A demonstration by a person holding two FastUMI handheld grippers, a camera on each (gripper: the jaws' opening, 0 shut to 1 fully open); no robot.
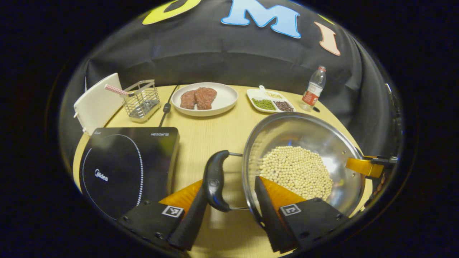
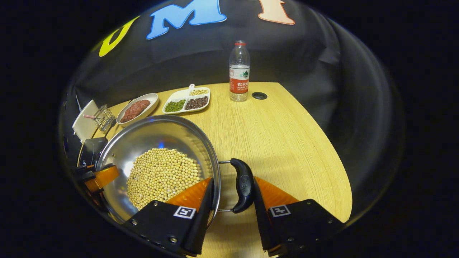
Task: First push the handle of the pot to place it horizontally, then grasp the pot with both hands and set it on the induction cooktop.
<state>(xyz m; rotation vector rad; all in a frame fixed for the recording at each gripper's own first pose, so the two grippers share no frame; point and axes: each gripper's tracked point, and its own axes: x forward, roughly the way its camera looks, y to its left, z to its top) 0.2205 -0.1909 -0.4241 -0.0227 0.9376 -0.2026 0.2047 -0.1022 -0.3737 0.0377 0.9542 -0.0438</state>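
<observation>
Pot [image 1: 301, 157] of pale beans [image 1: 296, 172] sat near on the wooden table [image 2: 287, 136], its side handles straddled by the left gripper [image 1: 229, 195] and right gripper [image 2: 233, 195], jaws narrowly parted around each, the induction cooktop [image 1: 125, 168] left and a plate of meat [image 1: 204, 98] far.

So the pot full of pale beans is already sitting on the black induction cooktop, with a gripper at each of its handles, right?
Not quite. The pot of pale beans is on the wooden table, beside the induction cooktop, not on it; the left gripper view shows this. The rest holds: the left gripper straddles one handle and the right gripper straddles the other.
</observation>
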